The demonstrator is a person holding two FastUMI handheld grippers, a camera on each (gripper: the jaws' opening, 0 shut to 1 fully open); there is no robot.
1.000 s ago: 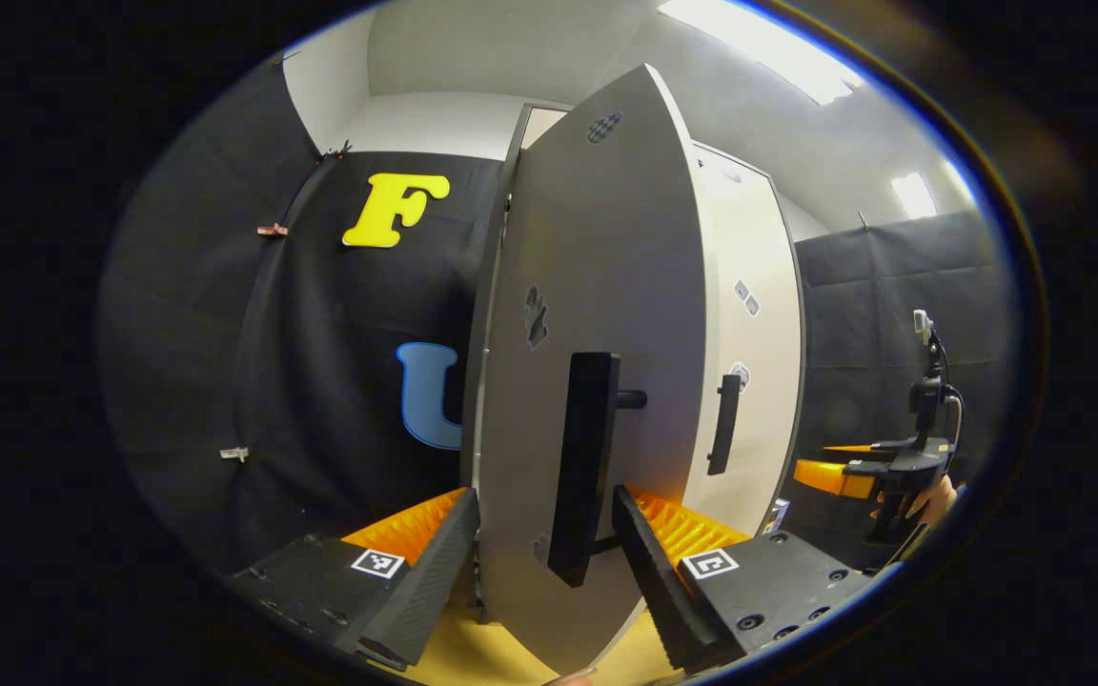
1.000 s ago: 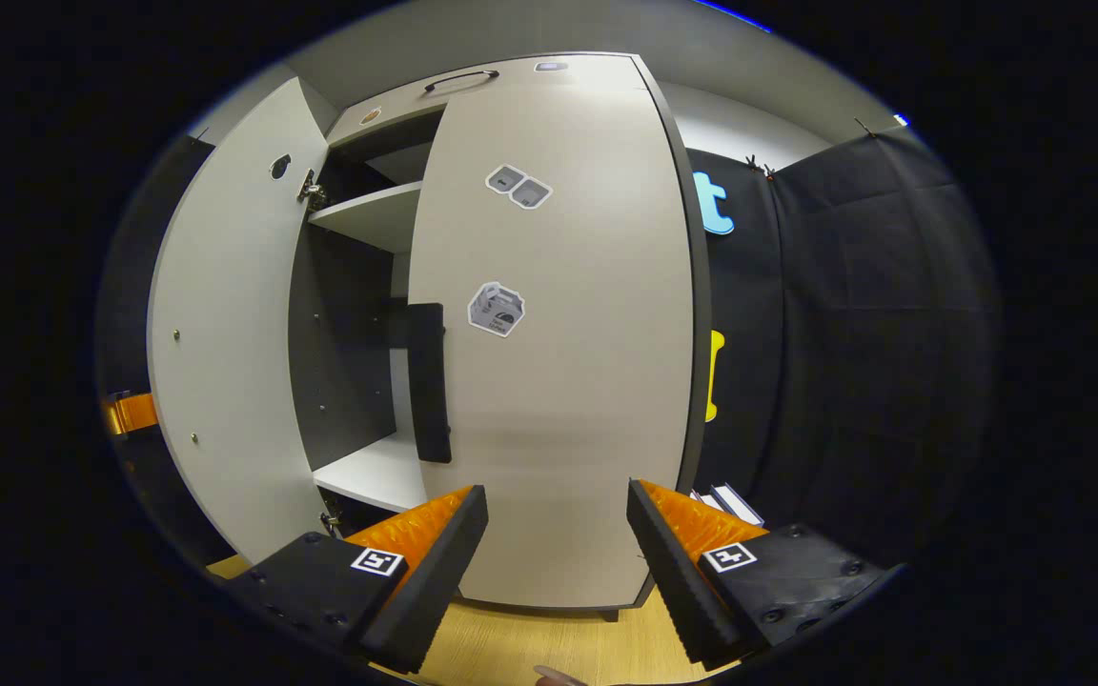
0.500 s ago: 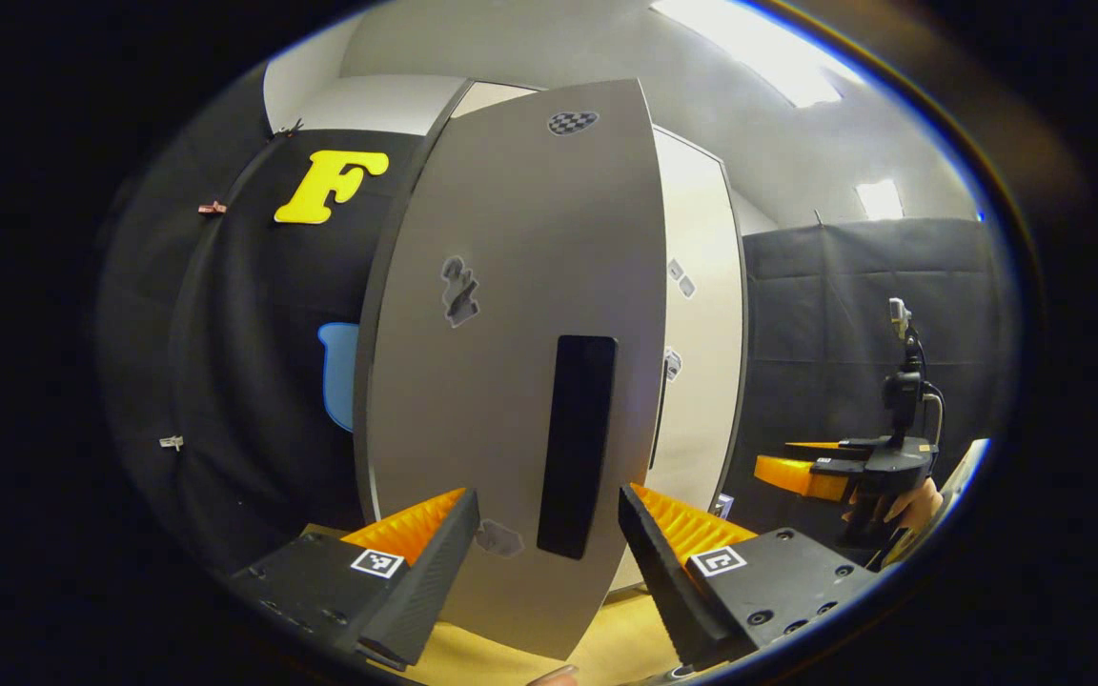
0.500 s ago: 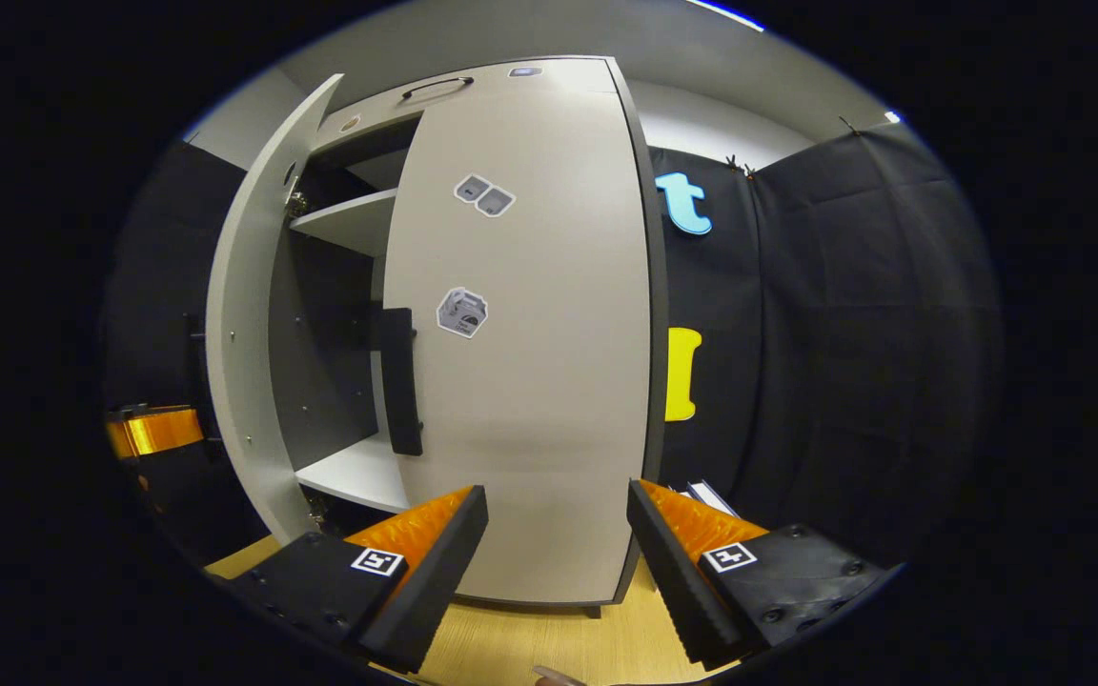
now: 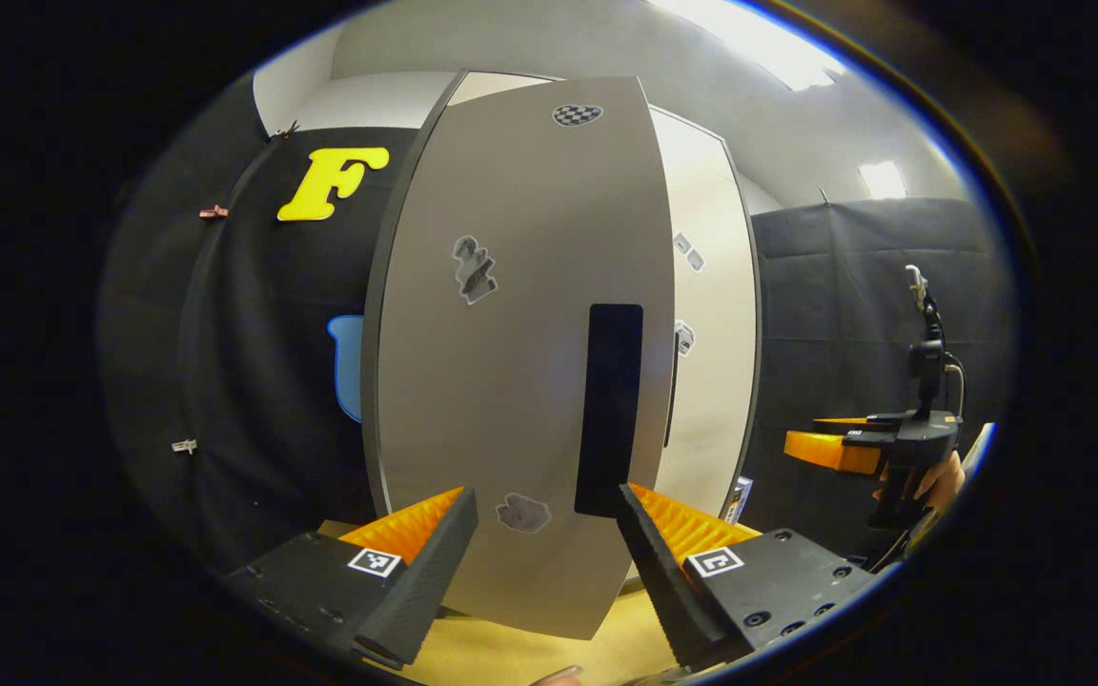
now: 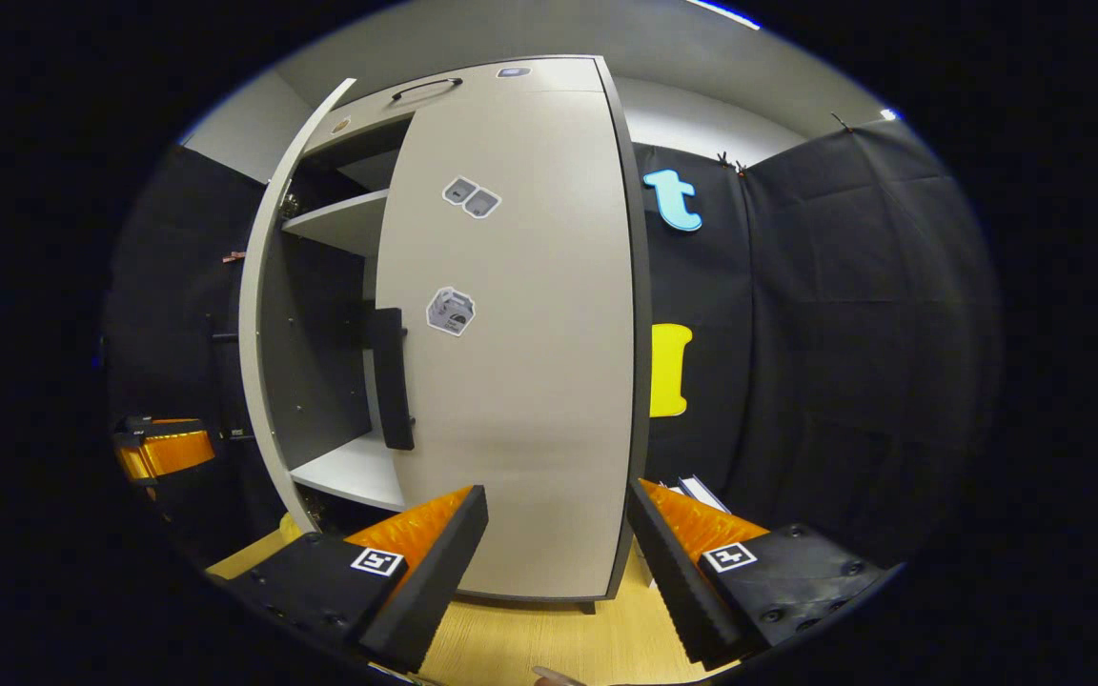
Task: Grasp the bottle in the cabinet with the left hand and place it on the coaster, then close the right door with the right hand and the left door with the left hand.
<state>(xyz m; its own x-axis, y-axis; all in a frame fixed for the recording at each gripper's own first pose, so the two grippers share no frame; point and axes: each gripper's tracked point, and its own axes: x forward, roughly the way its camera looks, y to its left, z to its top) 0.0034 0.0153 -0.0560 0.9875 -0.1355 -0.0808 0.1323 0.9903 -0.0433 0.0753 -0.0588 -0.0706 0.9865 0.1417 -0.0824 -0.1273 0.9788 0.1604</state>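
The cabinet's grey left door (image 5: 511,381) faces me in the left gripper view, its black bar handle (image 5: 611,410) just ahead. My left gripper (image 5: 544,562) is open, the handle's lower end showing between its fingers; whether they touch the door I cannot tell. The pale right door (image 6: 511,362) lies flat against the cabinet, its handle (image 6: 389,381) at its left edge. In front of it my right gripper (image 6: 554,562) hangs open and holds nothing. The left door (image 6: 258,333) still stands ajar, and white shelves (image 6: 349,472) show in the gap.
Farther off, the right gripper (image 5: 835,450) is held by a hand at the right, and the left gripper (image 6: 163,448) sits low at the left. A light wooden surface (image 6: 530,648) lies under the cabinet. Small white items (image 6: 701,495) lie by its right foot.
The left door has swung from wide open to nearly shut, turning from edge-on to face-on in the left gripper view. The right gripper stays open before the shut right door.
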